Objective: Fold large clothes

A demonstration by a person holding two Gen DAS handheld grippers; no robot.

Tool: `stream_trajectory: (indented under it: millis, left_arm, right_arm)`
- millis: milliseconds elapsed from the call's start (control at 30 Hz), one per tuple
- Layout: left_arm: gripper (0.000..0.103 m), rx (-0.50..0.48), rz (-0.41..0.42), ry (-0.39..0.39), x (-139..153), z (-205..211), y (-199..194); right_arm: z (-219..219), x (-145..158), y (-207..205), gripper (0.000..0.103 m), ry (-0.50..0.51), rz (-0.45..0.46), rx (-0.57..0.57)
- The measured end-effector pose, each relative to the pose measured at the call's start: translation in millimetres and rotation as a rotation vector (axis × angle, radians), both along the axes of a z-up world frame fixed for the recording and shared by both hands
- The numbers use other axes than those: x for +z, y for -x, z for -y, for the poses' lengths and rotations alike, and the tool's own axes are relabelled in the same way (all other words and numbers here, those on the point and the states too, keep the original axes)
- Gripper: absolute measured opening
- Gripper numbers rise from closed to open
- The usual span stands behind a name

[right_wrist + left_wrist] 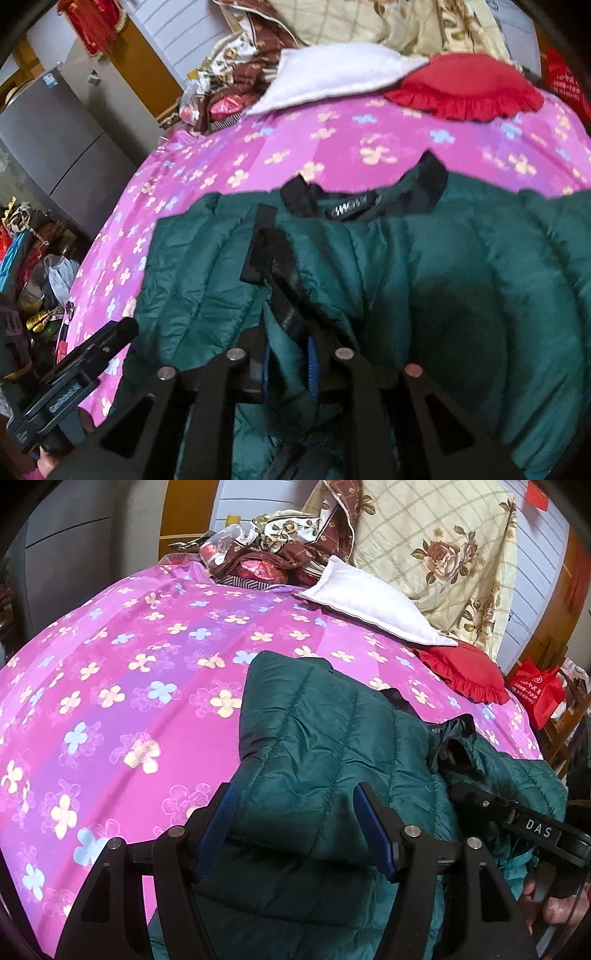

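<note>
A dark green quilted jacket (332, 731) (443, 266) lies on a pink flowered bedspread (129, 664) (332, 140), its black collar and label (351, 212) towards the pillows. My left gripper (293, 790) stands wide, and a thick folded part of the jacket fills the gap between its blue pads (373, 830). My right gripper (290, 343) has a bunch of green fabric pinched between its narrow jaws, near the black-lined front edge. In the left wrist view the right gripper (461, 790) reaches into the jacket from the right. The left gripper (122, 328) shows at the lower left of the right wrist view.
At the head of the bed lie a white pillow (369, 598), a red frilled cushion (465, 672), a cream floral quilt (443, 554) and a heap of brown patterned cloth (277, 554). A red bag (535, 690) stands beside the bed. A grey fridge (55, 129) and floor clutter (29, 258) are left.
</note>
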State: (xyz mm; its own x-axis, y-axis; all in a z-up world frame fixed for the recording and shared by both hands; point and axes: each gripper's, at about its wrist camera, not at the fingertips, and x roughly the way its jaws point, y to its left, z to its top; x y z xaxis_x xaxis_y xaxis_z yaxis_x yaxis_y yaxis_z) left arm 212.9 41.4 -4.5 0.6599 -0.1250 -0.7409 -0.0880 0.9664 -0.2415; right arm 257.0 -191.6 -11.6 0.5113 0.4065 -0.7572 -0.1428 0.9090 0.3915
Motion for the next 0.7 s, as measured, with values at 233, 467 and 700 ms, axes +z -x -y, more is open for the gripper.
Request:
stream_trajectory:
  millis: [233,467,700]
  left_arm:
    - [0.045,-0.002,0.008,-0.007,3,2,4]
    - [0.045,-0.016,0.017,0.004,12,10,8]
    - [0.045,-0.048,0.021,0.043,21,31,11]
  right_arm:
    - [-6,15,11,0.052,-0.032,0.033,0.056]
    - [17,51,28,0.053,-0.039,0.09,0.036]
    - [70,71,41,0.058,0.071,0.11,-0.081]
